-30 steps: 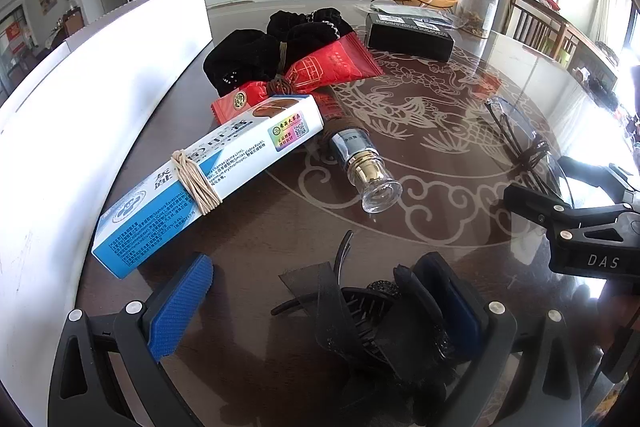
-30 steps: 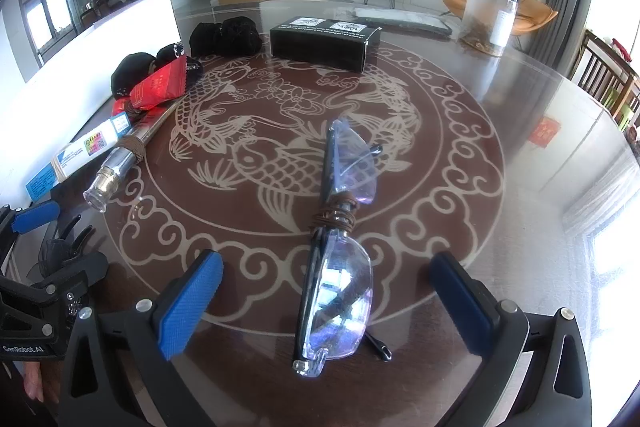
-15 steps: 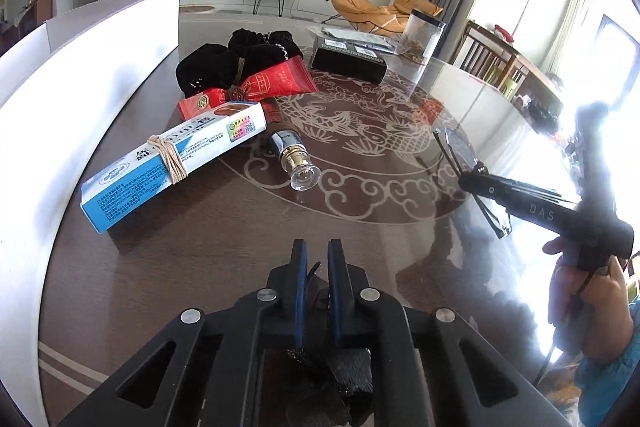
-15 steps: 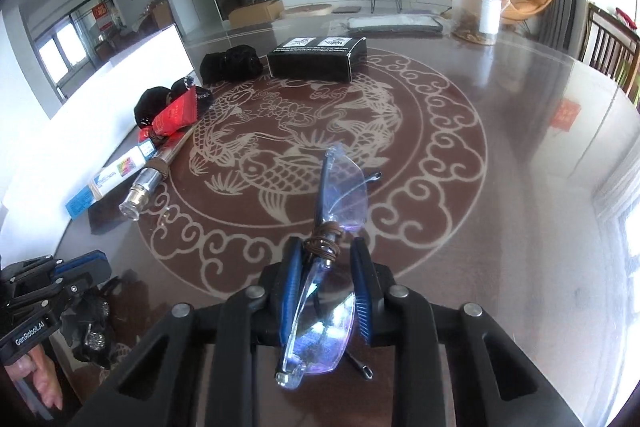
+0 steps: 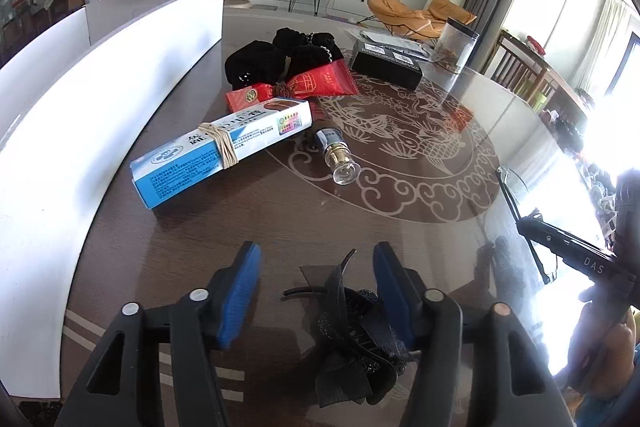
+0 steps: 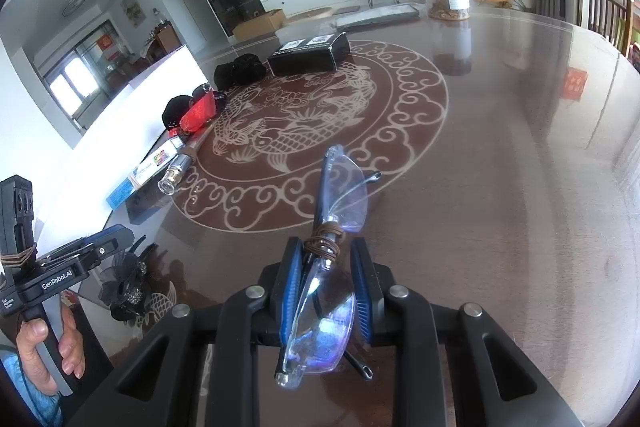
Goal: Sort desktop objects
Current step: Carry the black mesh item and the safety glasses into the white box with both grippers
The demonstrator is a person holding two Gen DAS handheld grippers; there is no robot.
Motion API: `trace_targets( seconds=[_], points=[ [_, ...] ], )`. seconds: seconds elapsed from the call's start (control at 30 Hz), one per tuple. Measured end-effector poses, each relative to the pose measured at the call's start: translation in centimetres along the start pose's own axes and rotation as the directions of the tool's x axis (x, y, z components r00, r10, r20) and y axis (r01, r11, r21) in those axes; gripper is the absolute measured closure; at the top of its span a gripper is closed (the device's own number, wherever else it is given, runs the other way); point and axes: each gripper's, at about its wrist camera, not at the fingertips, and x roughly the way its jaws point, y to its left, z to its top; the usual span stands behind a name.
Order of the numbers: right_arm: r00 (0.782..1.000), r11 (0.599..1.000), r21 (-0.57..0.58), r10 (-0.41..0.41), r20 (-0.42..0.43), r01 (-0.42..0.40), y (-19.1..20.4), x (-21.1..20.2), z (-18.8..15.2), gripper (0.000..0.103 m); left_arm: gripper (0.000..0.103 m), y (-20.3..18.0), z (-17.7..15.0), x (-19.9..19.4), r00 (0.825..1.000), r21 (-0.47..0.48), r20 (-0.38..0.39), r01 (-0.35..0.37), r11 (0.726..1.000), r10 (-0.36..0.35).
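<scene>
A black bow hair clip [image 5: 352,331] lies on the dark table between the pads of my left gripper [image 5: 316,295], which is open; the clip rests near the right pad and hangs free of the left one. The clip also shows in the right wrist view [image 6: 128,285]. My right gripper [image 6: 326,279] is shut on clear glasses [image 6: 332,251] with a brown band at the bridge, held above the table. In the left wrist view the glasses [image 5: 520,211] and the right gripper [image 5: 580,259] are at the far right.
A blue-white box with rubber bands [image 5: 224,151], a small glass bottle [image 5: 336,157], red packets [image 5: 316,83], black pouches [image 5: 276,59], a black box [image 5: 386,65] and a clear jar [image 5: 456,45] lie across the table. A white board [image 5: 80,99] stands along the left edge.
My left gripper, shut on the hair clip half a second ago, has opened around it. My right gripper has lifted the glasses and tilted them.
</scene>
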Motion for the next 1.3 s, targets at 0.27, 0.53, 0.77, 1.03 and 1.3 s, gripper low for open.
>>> trace_targets(
  seconds=[0.27,0.53,0.77,1.03,1.3],
  points=[
    [0.999,0.998,-0.053,0.044,0.015,-0.043,2.6,0.4,-0.2,0.077,0.017,-2.5,-1.9,-0.5,0.995,0.106,-0.097,0.013,0.994,-0.003],
    [0.998,0.993,-0.108,0.05,0.04,-0.045,4.1,-0.9,0.2,0.077,0.062,-2.2,-2.5,1.1,0.986,0.082,-0.166,0.027,0.996,-0.013],
    [0.998,0.989,-0.133,0.061,0.028,-0.057,4.9,-1.3,0.2,0.077,0.064,-0.8,-2.1,-1.7,0.997,-0.009,-0.046,0.068,0.998,-0.068],
    [0.989,0.955,-0.264,0.149,0.02,-0.138,11.3,-0.5,3.4,0.077,0.064,4.4,1.9,-10.1,0.988,-0.14,0.149,0.062,0.988,-0.041],
    [0.934,0.803,-0.507,0.356,-0.015,-0.314,29.1,2.3,9.7,0.077,0.064,18.0,6.7,-14.3,0.964,-0.312,0.162,-0.154,0.938,0.212]
  ],
)
